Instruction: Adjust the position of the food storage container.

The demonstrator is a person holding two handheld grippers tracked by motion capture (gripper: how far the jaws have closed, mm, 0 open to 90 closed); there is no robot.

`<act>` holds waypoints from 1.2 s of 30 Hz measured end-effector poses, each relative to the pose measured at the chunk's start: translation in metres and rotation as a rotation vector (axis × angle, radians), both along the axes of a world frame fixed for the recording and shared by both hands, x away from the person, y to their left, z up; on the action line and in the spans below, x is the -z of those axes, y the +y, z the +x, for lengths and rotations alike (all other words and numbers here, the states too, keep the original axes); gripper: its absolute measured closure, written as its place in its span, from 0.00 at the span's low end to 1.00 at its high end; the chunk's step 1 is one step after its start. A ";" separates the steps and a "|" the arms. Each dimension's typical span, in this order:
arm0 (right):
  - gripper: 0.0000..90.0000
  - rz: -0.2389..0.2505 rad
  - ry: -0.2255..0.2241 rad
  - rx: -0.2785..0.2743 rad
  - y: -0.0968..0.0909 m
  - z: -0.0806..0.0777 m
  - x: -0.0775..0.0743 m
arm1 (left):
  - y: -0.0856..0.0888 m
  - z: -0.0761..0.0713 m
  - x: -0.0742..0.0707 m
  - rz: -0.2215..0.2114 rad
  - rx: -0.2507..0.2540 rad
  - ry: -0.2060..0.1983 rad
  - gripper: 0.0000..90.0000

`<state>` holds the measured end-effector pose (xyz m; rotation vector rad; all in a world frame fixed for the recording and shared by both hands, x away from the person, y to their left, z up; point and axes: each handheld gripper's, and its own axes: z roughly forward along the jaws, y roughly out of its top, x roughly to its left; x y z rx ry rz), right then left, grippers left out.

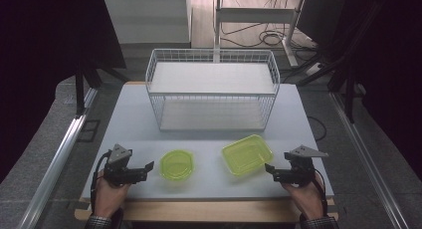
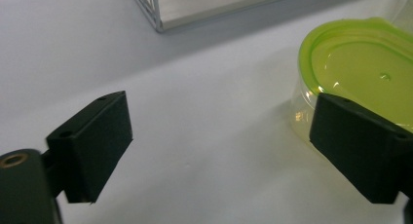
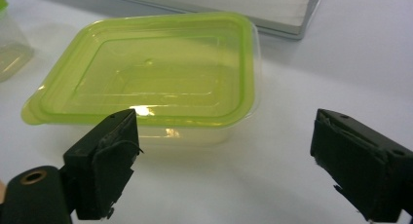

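Observation:
Two clear food boxes with green lids stand on the white table (image 1: 209, 184). The round box (image 1: 176, 165) (image 2: 360, 73) is left of centre. The rectangular box (image 1: 247, 154) (image 3: 151, 78) is right of centre. My left gripper (image 1: 148, 168) (image 2: 221, 146) rests just left of the round box, open, jaws wide with bare table between them. My right gripper (image 1: 268, 170) (image 3: 224, 160) rests just right of the rectangular box, open, nothing between its jaws. A hand holds each gripper at the table's near edge.
A white wire basket rack (image 1: 213, 89) with two shelves stands at the middle back of the table. Its corner (image 2: 156, 19) lies ahead of the left gripper. A wooden strip (image 1: 209, 210) runs along the near table edge. Metal rails flank the table.

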<state>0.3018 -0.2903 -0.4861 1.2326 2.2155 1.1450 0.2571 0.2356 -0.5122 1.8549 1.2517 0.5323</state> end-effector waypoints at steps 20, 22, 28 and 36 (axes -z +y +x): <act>0.21 -0.029 -0.022 -0.004 0.005 -0.001 0.000 | 0.004 0.003 -0.007 -0.078 0.019 0.085 0.08; 0.21 -0.030 -0.022 -0.004 0.005 -0.001 0.000 | 0.004 0.000 -0.012 -0.088 0.031 0.070 0.12; 0.22 -0.039 -0.028 -0.005 0.006 -0.001 0.000 | -0.007 -0.009 -0.028 -0.093 0.125 0.010 0.32; 0.21 -0.044 -0.043 0.002 0.005 -0.002 0.000 | -0.036 -0.021 -0.045 -0.095 0.248 -0.038 0.69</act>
